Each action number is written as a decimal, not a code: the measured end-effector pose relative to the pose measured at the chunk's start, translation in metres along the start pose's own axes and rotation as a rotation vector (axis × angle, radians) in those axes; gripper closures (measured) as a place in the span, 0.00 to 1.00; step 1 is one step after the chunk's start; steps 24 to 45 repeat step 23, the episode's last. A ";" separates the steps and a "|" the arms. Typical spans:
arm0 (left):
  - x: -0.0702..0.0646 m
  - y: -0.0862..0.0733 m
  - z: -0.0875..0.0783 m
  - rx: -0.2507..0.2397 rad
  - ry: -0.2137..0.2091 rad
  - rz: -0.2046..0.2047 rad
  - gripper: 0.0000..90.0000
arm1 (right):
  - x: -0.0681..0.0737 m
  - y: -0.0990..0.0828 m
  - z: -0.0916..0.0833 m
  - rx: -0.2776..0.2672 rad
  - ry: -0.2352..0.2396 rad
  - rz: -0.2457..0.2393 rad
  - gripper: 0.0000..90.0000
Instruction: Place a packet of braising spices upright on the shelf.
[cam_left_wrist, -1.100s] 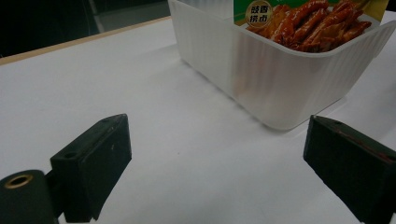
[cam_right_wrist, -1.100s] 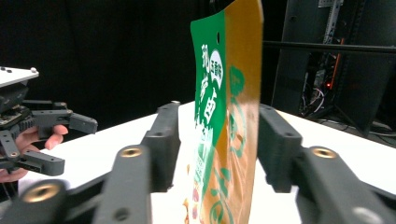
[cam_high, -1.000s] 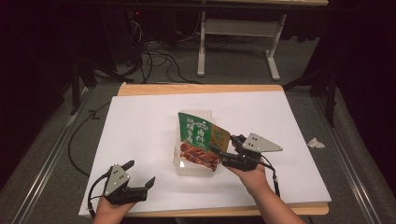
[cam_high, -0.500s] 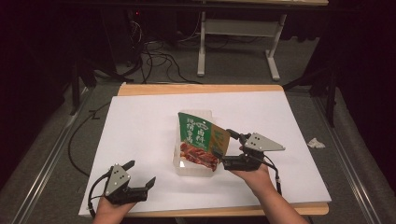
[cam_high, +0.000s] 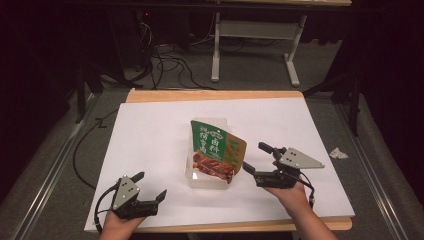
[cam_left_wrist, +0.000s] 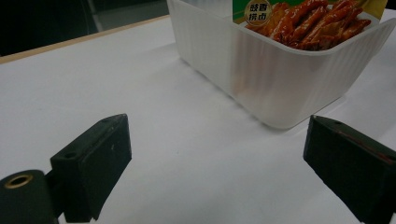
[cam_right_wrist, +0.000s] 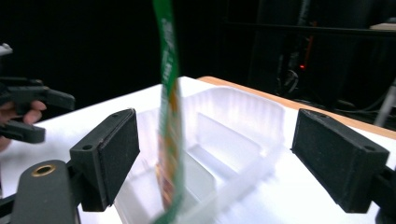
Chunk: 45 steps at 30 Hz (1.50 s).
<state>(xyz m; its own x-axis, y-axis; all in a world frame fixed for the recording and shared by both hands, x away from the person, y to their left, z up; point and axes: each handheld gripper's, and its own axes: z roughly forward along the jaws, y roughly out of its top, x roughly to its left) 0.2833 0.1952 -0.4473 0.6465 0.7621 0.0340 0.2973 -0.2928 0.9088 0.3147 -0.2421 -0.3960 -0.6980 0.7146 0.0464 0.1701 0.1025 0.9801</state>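
A green and orange snack packet (cam_high: 216, 152) stands tilted in a translucent plastic tray (cam_high: 206, 179) at the middle of the white table. My right gripper (cam_high: 258, 159) is open just right of the packet, jaws wide apart, nothing between them. In the right gripper view the packet (cam_right_wrist: 169, 116) shows edge-on, blurred, standing in the divided tray (cam_right_wrist: 224, 140) ahead of the jaws. My left gripper (cam_high: 150, 188) is open near the front left edge, apart from the tray. The left gripper view has the tray's ribbed wall (cam_left_wrist: 275, 79) and the packet's food picture (cam_left_wrist: 308, 21) ahead.
The white sheet (cam_high: 150, 135) covers the wooden table, whose edge (cam_high: 215, 95) shows at the back. A crumpled scrap (cam_high: 338, 153) lies on the floor to the right. Cables and a table frame (cam_high: 255, 45) stand beyond. The other hand and gripper (cam_right_wrist: 23, 112) appear far left in the right gripper view.
My right gripper has drawn back slightly to the right, away from the packet. The packet, the tray and the left gripper hold their places.
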 end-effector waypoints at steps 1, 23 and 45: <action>0.000 0.000 0.000 0.000 -0.001 -0.001 0.09 | -0.003 -0.002 -0.004 -0.002 -0.005 -0.004 0.17; -0.002 0.001 0.007 0.016 -0.017 0.013 0.09 | -0.065 -0.044 -0.061 0.106 -0.236 0.068 0.18; -0.002 0.001 0.007 0.016 -0.017 0.013 0.09 | -0.065 -0.044 -0.061 0.106 -0.236 0.068 0.18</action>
